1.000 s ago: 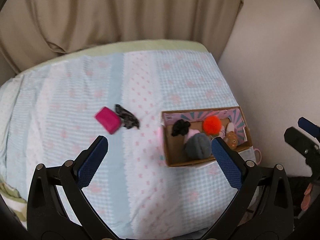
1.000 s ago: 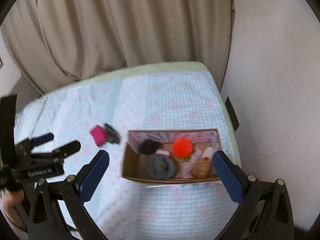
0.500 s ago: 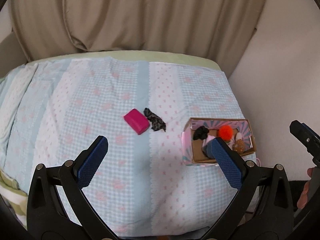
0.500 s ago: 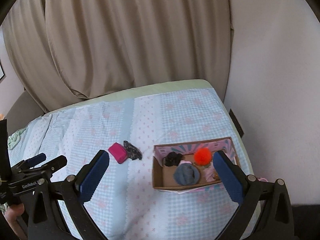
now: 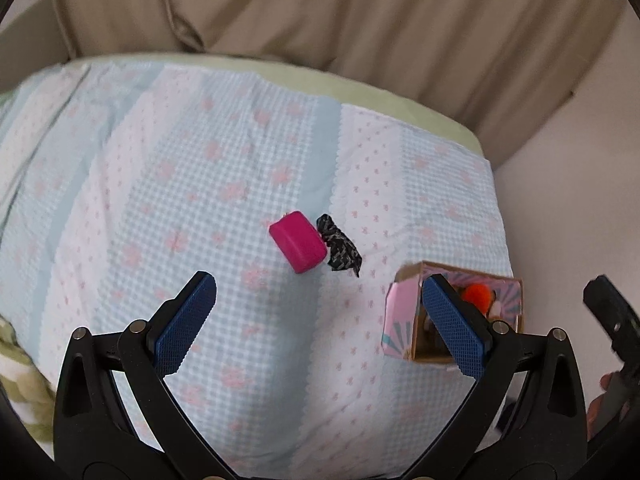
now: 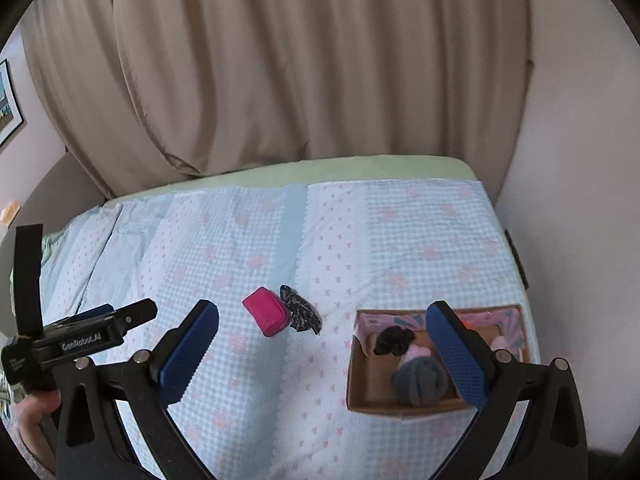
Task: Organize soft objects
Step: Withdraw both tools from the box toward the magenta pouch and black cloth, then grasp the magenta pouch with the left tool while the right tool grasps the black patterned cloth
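A magenta soft block (image 5: pixel 298 243) lies on the bed with a black patterned cloth (image 5: pixel 339 249) touching its right side; both also show in the right wrist view, block (image 6: pixel 265 316) and cloth (image 6: pixel 301 311). A cardboard box (image 6: pixel 367 390) at the bed's right holds a grey ball (image 6: pixel 418 382), a black scrunchie (image 6: pixel 394 340), a pink item and an orange pompom (image 5: pixel 477 295). My left gripper (image 5: pixel 318 326) is open and empty, above the bed in front of the block. My right gripper (image 6: pixel 322 354) is open and empty, above the box's left side.
The bed has a light blue and white checked cover (image 5: pixel 200 184) with a green edge (image 6: pixel 340 166). Beige curtains (image 6: pixel 300 60) hang behind it. A pale wall (image 6: pixel 580 160) runs along the right side. A green blanket (image 5: pixel 16 364) lies at the lower left.
Both grippers pulled back and up from the box, then the left one swung left and came closer to the magenta block and cloth. Both stayed open.
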